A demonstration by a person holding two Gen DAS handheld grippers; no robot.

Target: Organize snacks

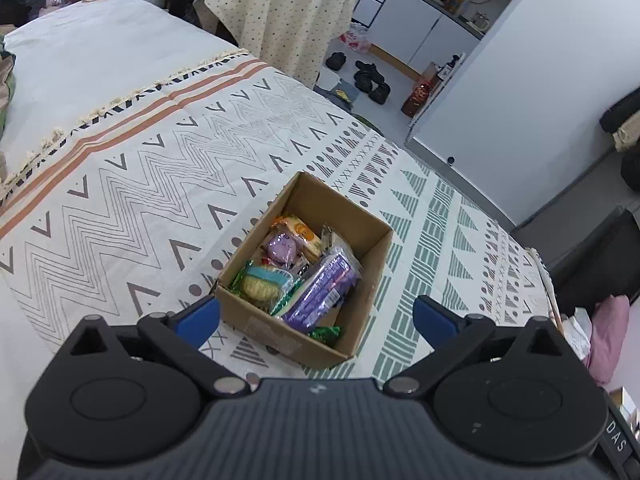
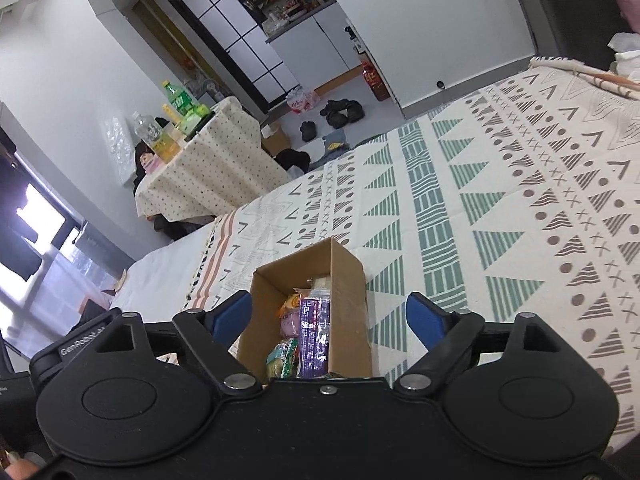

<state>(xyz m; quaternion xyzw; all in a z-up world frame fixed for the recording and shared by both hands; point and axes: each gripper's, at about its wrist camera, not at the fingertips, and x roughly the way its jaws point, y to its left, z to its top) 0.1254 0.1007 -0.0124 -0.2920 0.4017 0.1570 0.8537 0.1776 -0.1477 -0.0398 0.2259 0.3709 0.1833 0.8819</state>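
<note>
Both of mine hang above the cardboard box (image 1: 304, 268), each with its blue fingers spread wide and nothing between them. Left gripper (image 1: 316, 316) looks down into the box from just over its near corner; right gripper (image 2: 328, 320) sits low behind a short wall, box straight ahead.

Step in hand, my reading: the packing looks done. Every snack I can see is inside, and none lies on the patterned cloth (image 1: 160, 168) around the box. Next move, I judge, is only a check for stragglers outside both views, or a straightening of what sits proud.

Materials:
- Box: plain brown corrugated card, open top, stiff square walls.
- Long purple packet (image 1: 320, 292): glossy crinkled film, lies slantwise, one end riding up.
- Round cracker pack (image 1: 260, 286): clear wrap, green foil edges.
- Small lilac packet (image 1: 282, 246) and orange packet (image 1: 298, 228) behind it: soft, slippery.
- Cloth: flat woven cotton, zigzags and triangles.
</note>
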